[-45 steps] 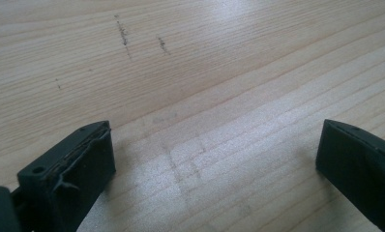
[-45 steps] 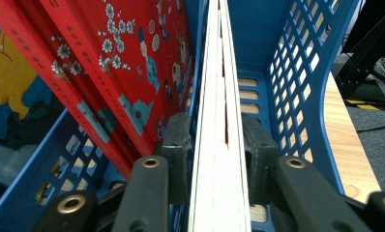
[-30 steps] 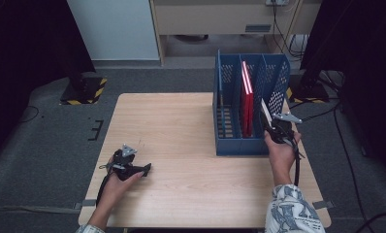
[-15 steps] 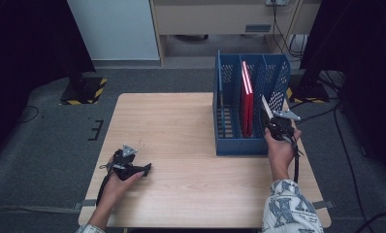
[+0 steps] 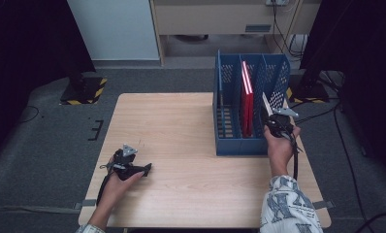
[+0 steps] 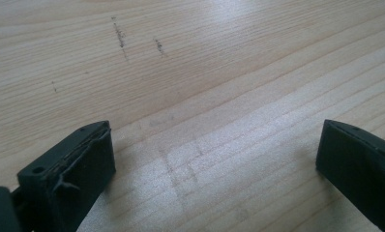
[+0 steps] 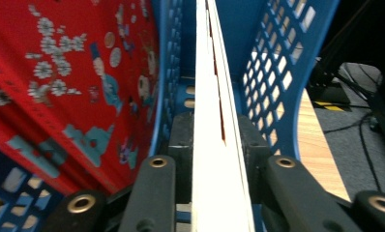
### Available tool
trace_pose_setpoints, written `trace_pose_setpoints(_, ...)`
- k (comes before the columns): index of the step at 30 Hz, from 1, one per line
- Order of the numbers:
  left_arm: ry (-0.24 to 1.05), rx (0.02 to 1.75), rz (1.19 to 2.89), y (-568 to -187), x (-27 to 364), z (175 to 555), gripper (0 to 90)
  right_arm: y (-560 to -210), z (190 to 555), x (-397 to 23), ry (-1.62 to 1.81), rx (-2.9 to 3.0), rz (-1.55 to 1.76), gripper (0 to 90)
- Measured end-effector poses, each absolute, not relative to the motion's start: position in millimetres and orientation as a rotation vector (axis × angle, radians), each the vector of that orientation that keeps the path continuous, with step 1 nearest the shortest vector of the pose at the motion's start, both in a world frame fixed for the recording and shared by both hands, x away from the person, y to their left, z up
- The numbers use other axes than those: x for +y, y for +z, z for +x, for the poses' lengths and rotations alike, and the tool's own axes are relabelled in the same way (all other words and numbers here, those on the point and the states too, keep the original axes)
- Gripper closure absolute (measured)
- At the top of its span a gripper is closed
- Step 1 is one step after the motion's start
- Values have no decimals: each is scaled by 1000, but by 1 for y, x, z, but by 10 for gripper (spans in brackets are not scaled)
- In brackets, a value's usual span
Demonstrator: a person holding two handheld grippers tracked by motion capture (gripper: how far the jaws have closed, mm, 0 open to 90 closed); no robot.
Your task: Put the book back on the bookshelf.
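A blue file rack [image 5: 228,114] stands at the table's right. A red patterned book [image 5: 248,97] stands upright in its middle slot. My right gripper [image 5: 274,118] holds a thin white book [image 5: 266,104] on edge in the rightmost slot. In the right gripper view the white book [image 7: 214,96] runs between the two pads, which touch its sides; the jaws have just been opening slightly. The red book [image 7: 74,87] lies beyond the blue divider. My left gripper [image 5: 143,170] rests on the front left of the table, open, with bare wood between its fingers [image 6: 74,164].
The light wooden table [image 5: 181,126] has free room across its middle and left. Dark floor, cables and black stands surround it. A white cabinet [image 5: 113,29] stands beyond the far edge.
The right hand with the white book has shifted only slightly at the rack's rightmost slot. The left hand has stayed where it was.
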State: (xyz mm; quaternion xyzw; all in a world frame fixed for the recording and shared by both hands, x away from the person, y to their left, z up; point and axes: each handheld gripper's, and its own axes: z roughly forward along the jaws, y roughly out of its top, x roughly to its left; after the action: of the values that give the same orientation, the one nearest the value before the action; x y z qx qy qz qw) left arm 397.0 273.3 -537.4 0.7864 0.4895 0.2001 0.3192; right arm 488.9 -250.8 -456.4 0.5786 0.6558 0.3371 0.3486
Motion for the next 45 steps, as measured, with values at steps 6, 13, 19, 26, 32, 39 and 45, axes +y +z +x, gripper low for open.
trace_pose_setpoints(6, 526, 1286, 2068, -537, 273, 397, 0, -455, 482, -247, 883, 1726, 1462, 685)
trace_pose_setpoints(13, 524, 1285, 2068, -537, 273, 397, 0, -452, 474, -245, 899, 1733, 1440, 678)
trace_pose_setpoints(19, 524, 1283, 2072, -537, 273, 397, 0, -451, 466, -246, 901, 1734, 1428, 660)
trace_pose_setpoints(26, 524, 1282, 2073, -537, 273, 397, 0, -452, 463, -245, 921, 1734, 1433, 603)
trace_pose_setpoints(32, 524, 1281, 2073, -537, 273, 397, 0, -451, 460, -246, 958, 1717, 1428, 501)
trace_pose_setpoints(39, 524, 1280, 2074, -537, 273, 397, 0, -449, 457, -249, 1059, 1708, 1450, 340)
trace_pose_setpoints(45, 523, 1280, 2074, -537, 273, 397, 0, -447, 451, -251, 1123, 1714, 1440, 242)
